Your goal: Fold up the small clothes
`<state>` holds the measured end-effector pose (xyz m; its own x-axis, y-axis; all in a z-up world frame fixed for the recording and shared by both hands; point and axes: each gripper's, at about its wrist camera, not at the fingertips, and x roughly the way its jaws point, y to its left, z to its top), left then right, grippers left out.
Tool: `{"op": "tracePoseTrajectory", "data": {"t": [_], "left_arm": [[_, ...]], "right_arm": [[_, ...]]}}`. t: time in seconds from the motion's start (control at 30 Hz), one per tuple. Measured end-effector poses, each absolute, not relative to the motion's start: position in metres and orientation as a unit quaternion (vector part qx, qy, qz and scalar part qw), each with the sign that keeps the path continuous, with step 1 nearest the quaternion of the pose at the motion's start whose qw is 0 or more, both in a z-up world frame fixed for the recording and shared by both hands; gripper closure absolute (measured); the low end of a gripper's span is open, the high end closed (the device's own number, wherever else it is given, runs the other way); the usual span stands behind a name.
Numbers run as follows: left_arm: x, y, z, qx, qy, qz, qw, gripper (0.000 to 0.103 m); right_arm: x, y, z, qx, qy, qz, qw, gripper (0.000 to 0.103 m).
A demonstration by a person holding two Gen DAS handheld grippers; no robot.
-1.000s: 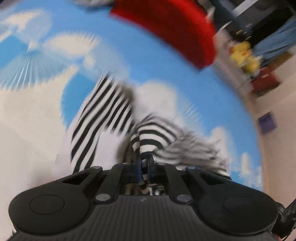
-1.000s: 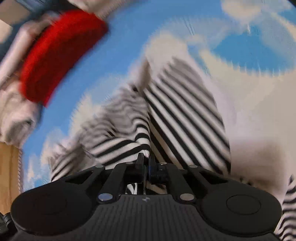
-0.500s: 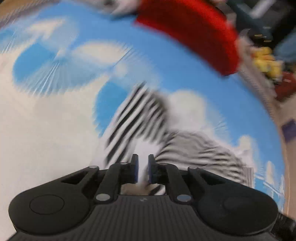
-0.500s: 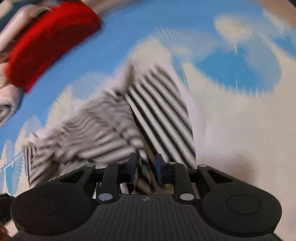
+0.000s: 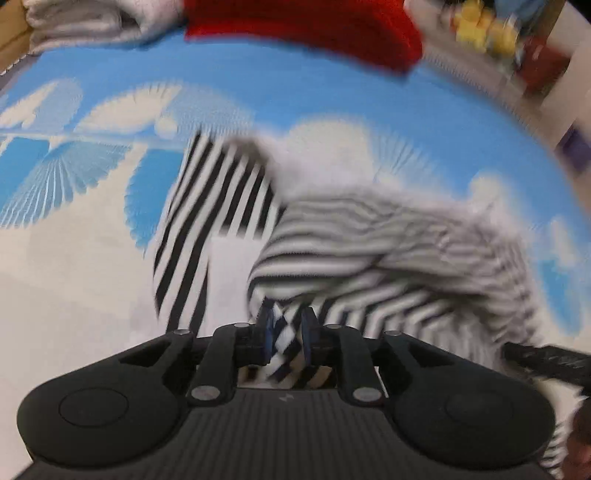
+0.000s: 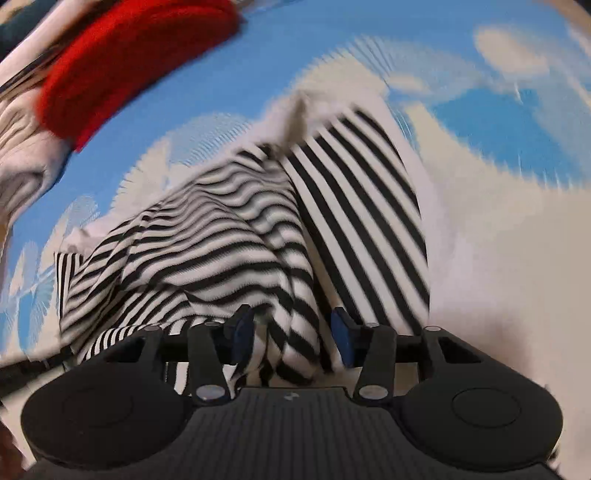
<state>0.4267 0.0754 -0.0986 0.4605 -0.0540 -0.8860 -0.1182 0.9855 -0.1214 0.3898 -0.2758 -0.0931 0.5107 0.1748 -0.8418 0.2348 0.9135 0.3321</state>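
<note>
The striped garment [image 5: 388, 258] lies crumpled on the blue-and-white mat [image 5: 258, 110], one flat panel with bold lengthwise stripes stretched away from the cameras and a rumpled mass of finer stripes bunched beside it. In the left wrist view the left gripper [image 5: 287, 332] has its fingers closed to a narrow gap with a fold of striped cloth pinched between them. The right gripper [image 6: 291, 332] stands with its fingers wide apart; a hanging fold sits in the gap, but neither pad clamps it.

The step in hand looks like re-grasping an edge so the piece can be drawn flat before folding. To do it well, the right fingers should close on a single hem, not a gathered wad — a thick bunch would drag hidden layers along and leave creases. The two holds want to sit on matching corners, well apart, so the cloth can be tensioned evenly and laid down square. Both views are blurred by motion, so which edge is which cannot be told.

The mat carries a cloud-and-fan print and looks soft, so the knit will probably cling rather than slide. At its far side lies a red knitted piece [image 6: 129, 62], next to a pale folded cloth [image 5: 92, 18]. Beyond the mat's edge in the left view are yellow toys [image 5: 484, 29] and other clutter, too blurred to name.
</note>
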Motion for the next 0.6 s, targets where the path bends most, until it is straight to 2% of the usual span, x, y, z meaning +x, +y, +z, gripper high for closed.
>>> {"op": "tracePoseTrajectory", "data": {"t": [0.03,0.1,0.13,0.23,0.37,0.5,0.57,0.6], "left_arm": [[0.426,0.078,-0.113,-0.092,0.555,0.025,0.826,0.078],[0.413,0.083,-0.095,-0.116,0.544,0.021,0.831,0.078],[0.404,0.084,-0.075,-0.109,0.519,0.009,0.848,0.078],[0.369,0.089,-0.018,-0.077,0.434,-0.023,0.897,0.061],[0.313,0.124,0.011,-0.120,0.412,-0.038,0.902,0.061],[0.251,0.160,0.001,-0.140,0.443,-0.015,0.885,0.061],[0.225,0.179,-0.019,-0.170,0.483,0.011,0.859,0.061],[0.219,0.186,-0.032,-0.188,0.507,0.021,0.841,0.061]], "right_arm": [[0.391,-0.275,-0.099,0.188,0.511,-0.020,0.838,0.051],[0.388,-0.284,-0.109,0.200,0.543,-0.025,0.815,0.053],[0.383,-0.294,-0.103,0.230,0.536,-0.035,0.812,0.052],[0.356,-0.323,-0.046,0.264,0.459,-0.036,0.847,0.052],[0.302,-0.350,0.022,0.213,0.371,-0.057,0.902,0.051],[0.238,-0.377,0.033,0.224,0.380,-0.044,0.897,0.051],[0.196,-0.380,0.027,0.206,0.384,-0.050,0.899,0.052],[0.179,-0.383,0.021,0.204,0.387,-0.052,0.898,0.055]]}}
